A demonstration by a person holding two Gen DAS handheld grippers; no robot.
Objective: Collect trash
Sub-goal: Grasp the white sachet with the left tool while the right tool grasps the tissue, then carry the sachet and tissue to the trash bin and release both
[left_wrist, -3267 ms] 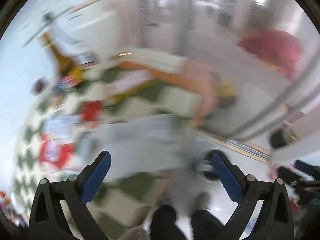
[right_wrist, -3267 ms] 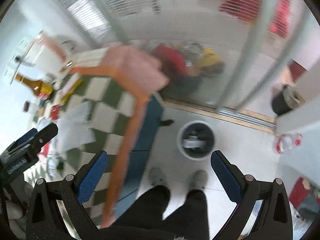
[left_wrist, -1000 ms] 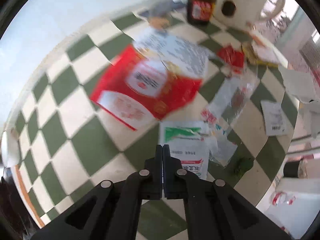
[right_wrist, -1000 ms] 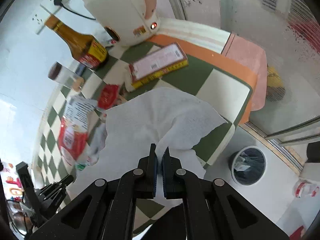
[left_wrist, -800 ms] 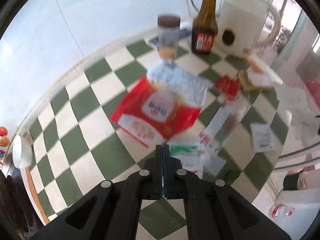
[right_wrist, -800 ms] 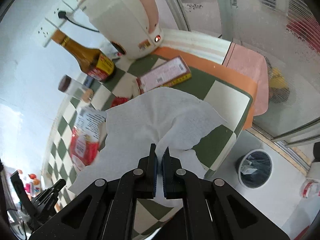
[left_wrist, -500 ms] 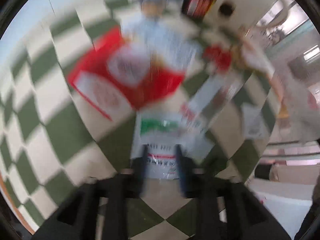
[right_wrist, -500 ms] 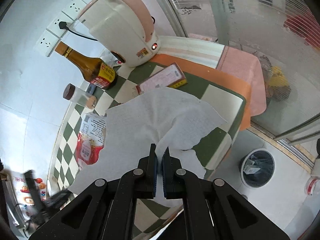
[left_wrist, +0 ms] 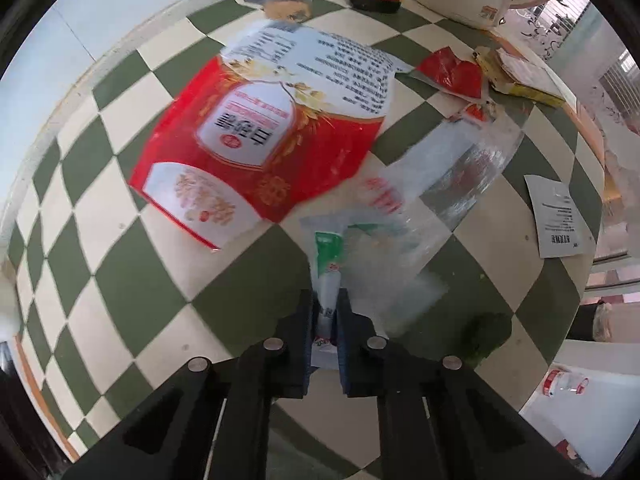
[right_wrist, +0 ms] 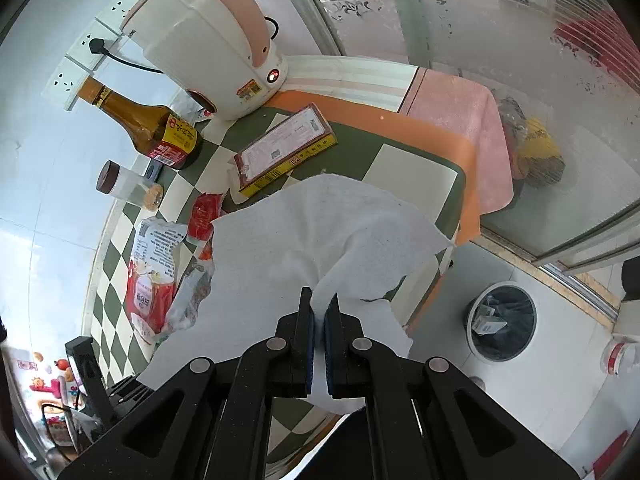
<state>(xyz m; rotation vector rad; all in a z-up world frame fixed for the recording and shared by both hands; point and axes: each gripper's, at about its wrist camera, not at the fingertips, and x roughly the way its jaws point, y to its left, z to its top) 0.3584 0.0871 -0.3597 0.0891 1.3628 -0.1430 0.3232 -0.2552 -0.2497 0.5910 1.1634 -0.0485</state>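
My left gripper (left_wrist: 324,312) is shut on a white wrapper with a green label (left_wrist: 329,264), pinched upright between the fingers above the checked tablecloth (left_wrist: 132,280). A big red and white snack bag (left_wrist: 256,136), a clear plastic wrapper (left_wrist: 452,176), a small red wrapper (left_wrist: 452,72) and a paper slip (left_wrist: 560,216) lie beyond it. My right gripper (right_wrist: 319,312) is shut on a large white paper towel (right_wrist: 320,232) held above the table's edge. A white trash bin (right_wrist: 502,320) with a dark liner stands on the floor to the right.
A cream and pink kettle (right_wrist: 208,44), a brown sauce bottle (right_wrist: 148,124), a clear jar (right_wrist: 128,190) and a yellow-edged box (right_wrist: 284,148) stand at the back of the table. A glass sliding door (right_wrist: 500,60) is behind. A plastic bottle (right_wrist: 618,354) lies on the floor.
The left gripper has closed on the white green-labelled wrapper and pulled it up on edge. The right gripper has drawn back and up with the paper towel.
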